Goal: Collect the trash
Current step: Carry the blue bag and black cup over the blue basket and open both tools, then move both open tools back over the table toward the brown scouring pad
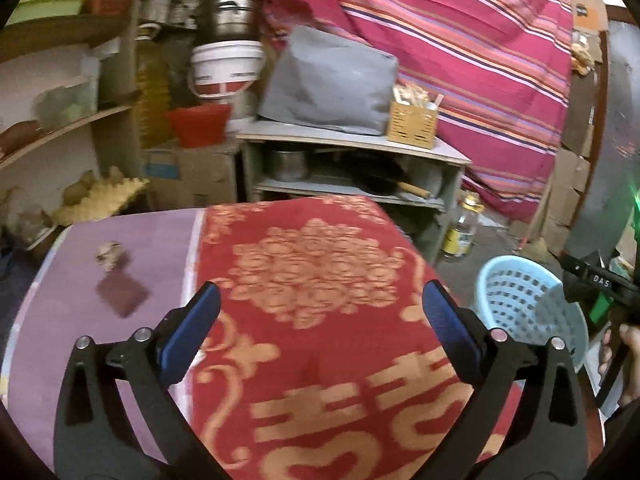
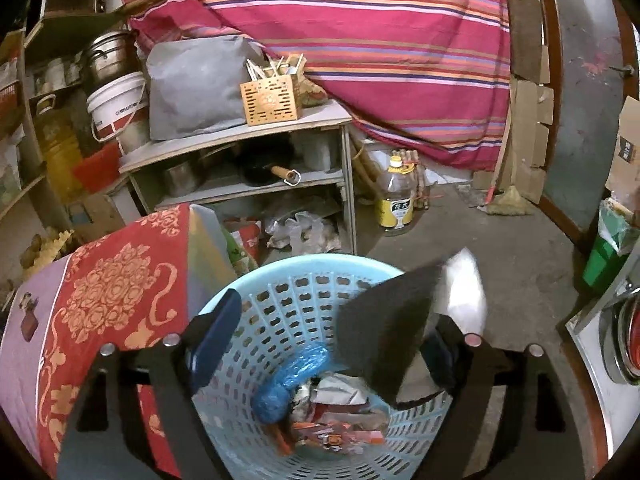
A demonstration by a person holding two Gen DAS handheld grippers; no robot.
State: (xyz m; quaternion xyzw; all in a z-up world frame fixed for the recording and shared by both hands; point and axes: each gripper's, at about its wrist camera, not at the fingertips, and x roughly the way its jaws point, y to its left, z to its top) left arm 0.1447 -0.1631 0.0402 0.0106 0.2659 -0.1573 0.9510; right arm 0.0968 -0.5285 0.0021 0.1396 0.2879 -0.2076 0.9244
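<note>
Light blue perforated plastic trash basket [image 2: 320, 320] holding wrappers, right gripper [image 2: 324, 340] spread wide above it, dark flat piece [image 2: 384, 328] apparently loose beside one finger, left gripper [image 1: 320, 312] parted, nothing held, over red patterned cloth [image 1: 320, 272]

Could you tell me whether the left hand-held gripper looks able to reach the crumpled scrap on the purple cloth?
Probably yes. The left hand-held gripper is open and empty above the table, and the crumpled scrap lies uncovered ahead to its left, with only a flat dark card beside it.
</note>
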